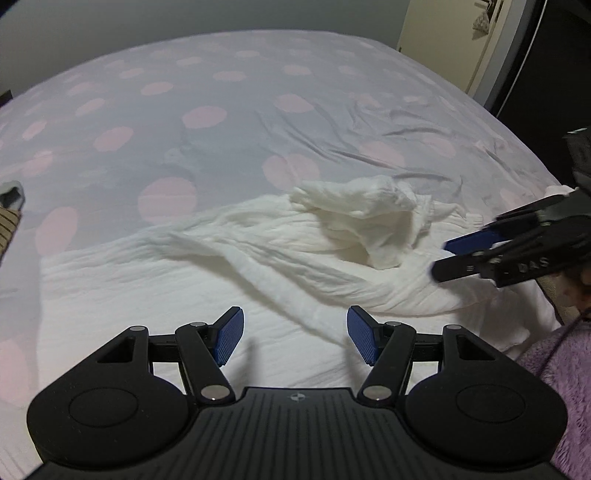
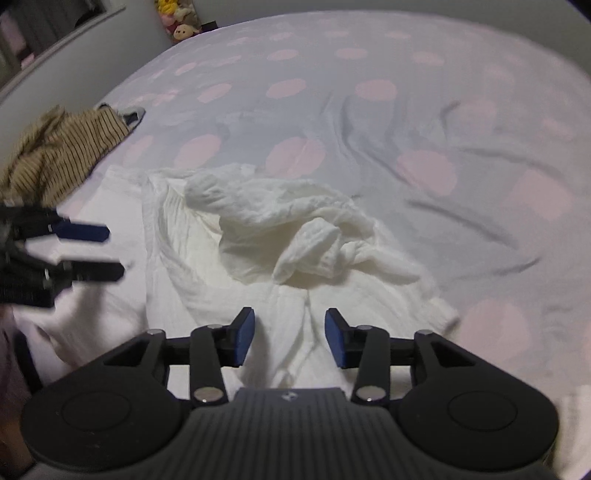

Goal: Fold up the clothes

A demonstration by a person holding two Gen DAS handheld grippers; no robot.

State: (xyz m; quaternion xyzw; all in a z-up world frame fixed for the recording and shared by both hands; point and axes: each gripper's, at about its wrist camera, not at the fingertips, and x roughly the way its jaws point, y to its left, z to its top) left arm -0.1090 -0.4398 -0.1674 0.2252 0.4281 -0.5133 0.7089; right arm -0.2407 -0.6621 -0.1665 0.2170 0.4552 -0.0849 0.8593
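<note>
A white crinkled garment (image 1: 258, 254) lies rumpled on the bed, with a bunched sleeve piled on its middle (image 2: 295, 229). My left gripper (image 1: 293, 341) is open and empty, hovering over the near flat part of the garment; it also shows at the left of the right wrist view (image 2: 110, 253). My right gripper (image 2: 290, 341) is open and empty above the garment's near edge; it shows at the right of the left wrist view (image 1: 441, 256), over the cloth's right side.
The bed sheet (image 1: 207, 110) is pale grey with pink dots and has wrinkles. A tan striped garment (image 2: 55, 155) lies heaped at the left. A purple fleece (image 1: 569, 373) is at the near right. Stuffed toys (image 2: 177, 18) sit beyond the bed.
</note>
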